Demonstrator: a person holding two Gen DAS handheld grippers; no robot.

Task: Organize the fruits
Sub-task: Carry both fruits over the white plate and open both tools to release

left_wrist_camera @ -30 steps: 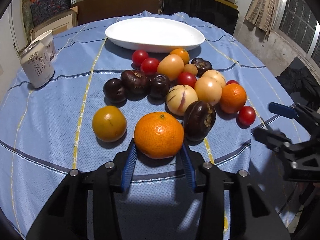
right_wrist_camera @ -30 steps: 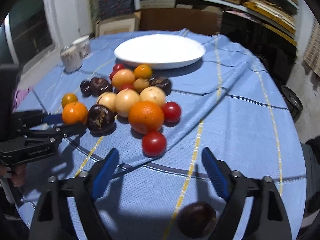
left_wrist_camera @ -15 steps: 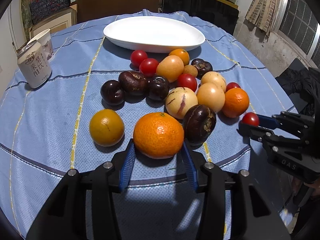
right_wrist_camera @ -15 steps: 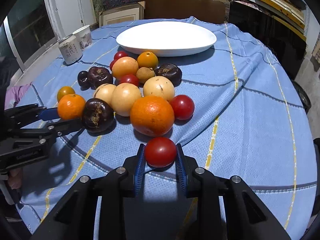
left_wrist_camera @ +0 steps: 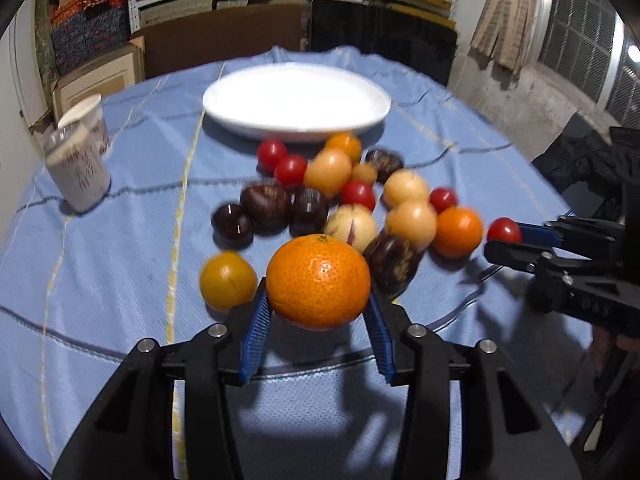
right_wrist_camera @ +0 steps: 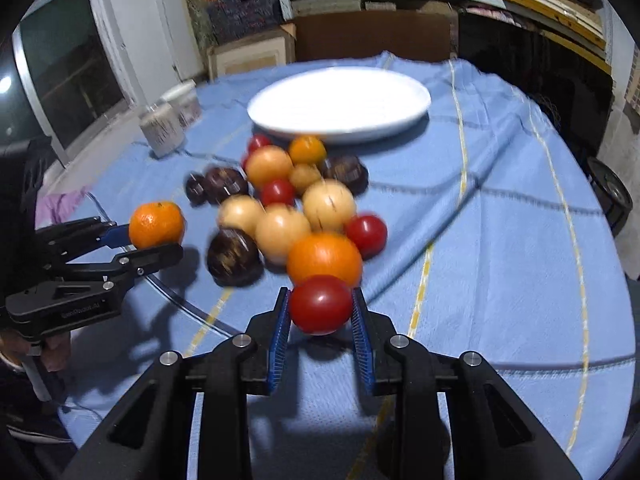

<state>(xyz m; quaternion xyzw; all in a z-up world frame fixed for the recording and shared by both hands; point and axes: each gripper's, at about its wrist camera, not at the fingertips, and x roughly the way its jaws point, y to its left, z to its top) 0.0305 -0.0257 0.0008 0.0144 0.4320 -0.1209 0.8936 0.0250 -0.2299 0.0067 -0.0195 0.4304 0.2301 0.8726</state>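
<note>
My left gripper point(left_wrist_camera: 318, 308) is shut on a large orange point(left_wrist_camera: 318, 281) and holds it just above the blue tablecloth point(left_wrist_camera: 120, 248). My right gripper point(right_wrist_camera: 321, 312) is shut on a red tomato point(right_wrist_camera: 321, 304), also lifted off the cloth. Each gripper shows in the other view: the left gripper point(right_wrist_camera: 156, 236) with the orange point(right_wrist_camera: 157, 224), the right gripper point(left_wrist_camera: 505, 238) with the tomato point(left_wrist_camera: 504, 231). A heap of mixed fruit point(left_wrist_camera: 352, 200) lies mid-table: tomatoes, oranges, pale yellow fruits, dark purple ones. Behind it sits a white oval plate point(left_wrist_camera: 296, 100) with nothing on it.
A can point(left_wrist_camera: 78, 172) and a paper cup point(left_wrist_camera: 86, 120) stand at the table's left side. A small orange-yellow fruit point(left_wrist_camera: 227, 279) lies just left of my left gripper. Shelves and boxes point(left_wrist_camera: 240, 4) line the back wall. A hand point(right_wrist_camera: 48, 354) grips the left tool.
The right gripper moved up to the lone tomato and closed on it. Both grippers then rose, lifting the orange and the tomato off the cloth.
</note>
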